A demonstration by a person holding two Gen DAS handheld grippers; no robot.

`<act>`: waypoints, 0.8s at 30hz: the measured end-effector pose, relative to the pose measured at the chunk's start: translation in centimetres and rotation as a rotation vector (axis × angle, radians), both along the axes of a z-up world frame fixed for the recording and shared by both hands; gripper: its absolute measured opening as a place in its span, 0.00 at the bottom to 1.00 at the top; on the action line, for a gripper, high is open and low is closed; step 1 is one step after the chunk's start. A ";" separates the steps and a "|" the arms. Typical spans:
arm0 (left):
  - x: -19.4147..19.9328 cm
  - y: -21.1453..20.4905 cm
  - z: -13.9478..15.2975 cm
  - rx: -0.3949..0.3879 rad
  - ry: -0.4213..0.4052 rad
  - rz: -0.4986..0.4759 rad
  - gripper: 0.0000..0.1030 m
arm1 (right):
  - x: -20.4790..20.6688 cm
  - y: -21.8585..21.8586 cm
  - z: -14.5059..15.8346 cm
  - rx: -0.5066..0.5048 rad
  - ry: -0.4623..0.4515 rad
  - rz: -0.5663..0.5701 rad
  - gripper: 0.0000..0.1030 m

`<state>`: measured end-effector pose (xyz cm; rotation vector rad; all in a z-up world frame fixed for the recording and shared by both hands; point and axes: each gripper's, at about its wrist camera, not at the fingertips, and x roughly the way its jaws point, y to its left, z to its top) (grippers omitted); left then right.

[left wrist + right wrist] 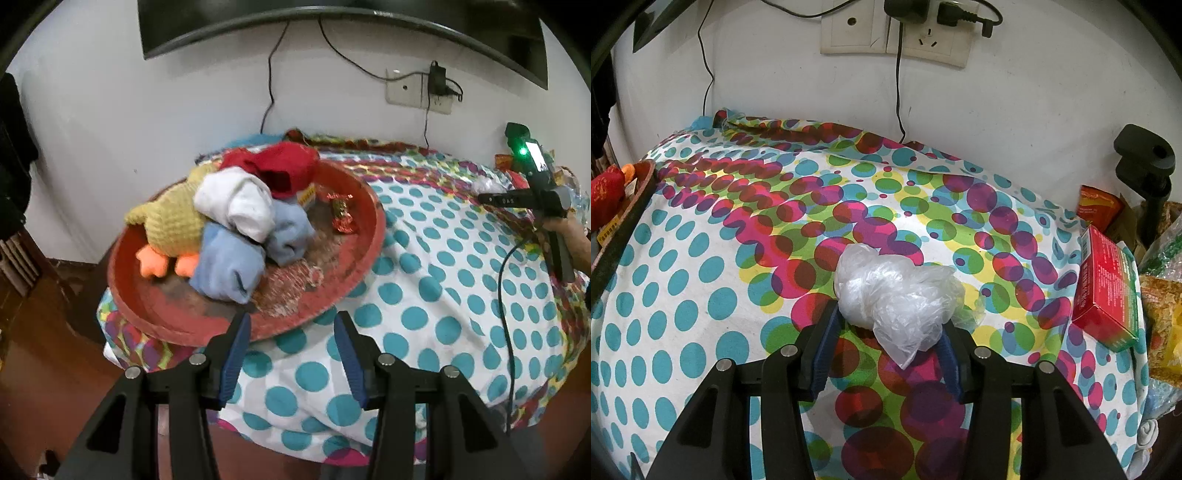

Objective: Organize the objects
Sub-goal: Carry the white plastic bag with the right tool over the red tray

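A round red tray lies at the left end of the dotted cloth. It holds a yellow knitted duck, a white sock roll, two blue sock rolls, a red cloth and wrapped sweets. My left gripper is open and empty at the tray's near rim. My right gripper has its jaws wide around a crumpled clear plastic bag lying on the cloth; I cannot tell whether the pads press it. The right gripper also shows in the left wrist view.
A red box lies at the cloth's right edge beside snack packets and a black stand. Wall sockets with plugged cables sit behind the table. The tray's edge shows at far left. A dark screen hangs above.
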<state>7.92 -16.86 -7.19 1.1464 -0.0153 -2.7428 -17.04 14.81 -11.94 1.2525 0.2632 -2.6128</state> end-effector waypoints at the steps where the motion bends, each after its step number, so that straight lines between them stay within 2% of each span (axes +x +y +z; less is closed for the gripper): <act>1: 0.1 -0.2 0.0 0.013 0.005 -0.004 0.47 | -0.1 0.3 0.0 0.003 0.001 0.000 0.45; 3: 0.2 -0.4 -0.1 0.020 0.010 -0.018 0.47 | -0.2 0.5 0.0 0.004 0.001 0.000 0.45; 9: 1.4 -0.9 0.4 -0.023 0.056 -0.032 0.47 | 0.0 -0.1 -0.1 0.010 0.004 -0.002 0.45; 15: 1.8 -3.3 0.8 0.080 0.073 -0.010 0.47 | 0.0 0.6 0.0 0.044 0.020 -0.001 0.45; 18: 1.9 -4.1 1.0 0.080 0.080 0.011 0.48 | 0.0 -0.3 0.0 0.035 0.016 -0.005 0.44; 24: 2.0 -6.2 1.0 0.107 0.078 0.060 0.48 | 0.0 0.9 0.2 -0.003 -0.001 -0.042 0.39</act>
